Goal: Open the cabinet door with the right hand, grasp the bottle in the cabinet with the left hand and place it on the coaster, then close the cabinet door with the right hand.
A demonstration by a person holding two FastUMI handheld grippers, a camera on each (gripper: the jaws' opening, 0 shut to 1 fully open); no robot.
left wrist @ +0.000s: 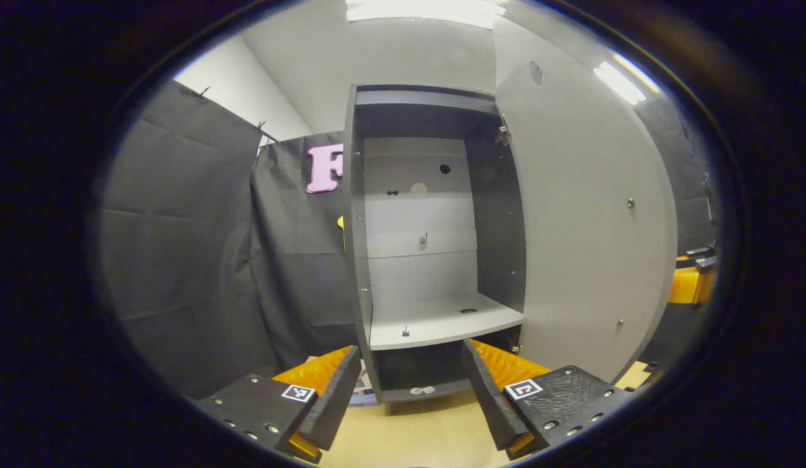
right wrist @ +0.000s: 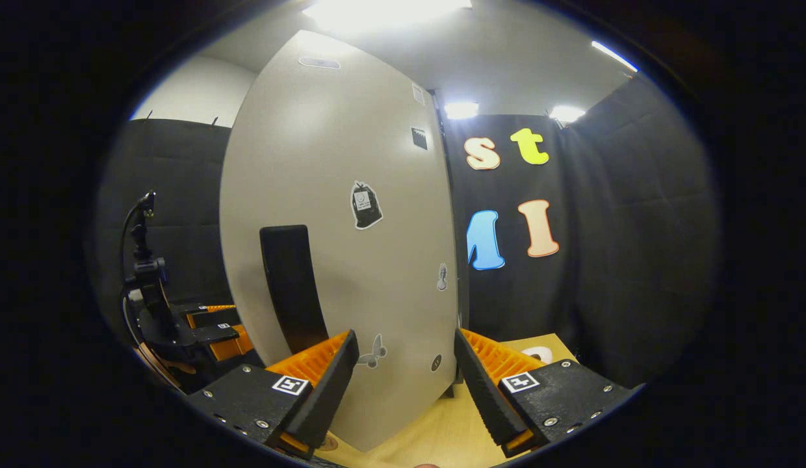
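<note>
The dark cabinet (left wrist: pixel 357 260) stands open straight ahead in the left gripper view, its pale door (left wrist: pixel 585 234) swung out to the right. Inside, a light shelf (left wrist: pixel 442 322) shows a small hole and a peg. My left gripper (left wrist: pixel 411 354) is open just in front of the cabinet's lower edge, with nothing between its fingers. In the right gripper view the door's outer face (right wrist: pixel 351 260) carries a black handle (right wrist: pixel 292 286) and stickers. My right gripper (right wrist: pixel 406 338) is open, close to the door's lower part and right of the handle. The left gripper (right wrist: pixel 211 331) shows beyond the door's left edge.
A light wooden table (left wrist: pixel 409 429) carries the cabinet. The right gripper (left wrist: pixel 692 283) peeks out past the door's edge. A black stand with cables (right wrist: pixel 143 273) rises at far left. A white shape (right wrist: pixel 539 354) lies on the table behind my right finger.
</note>
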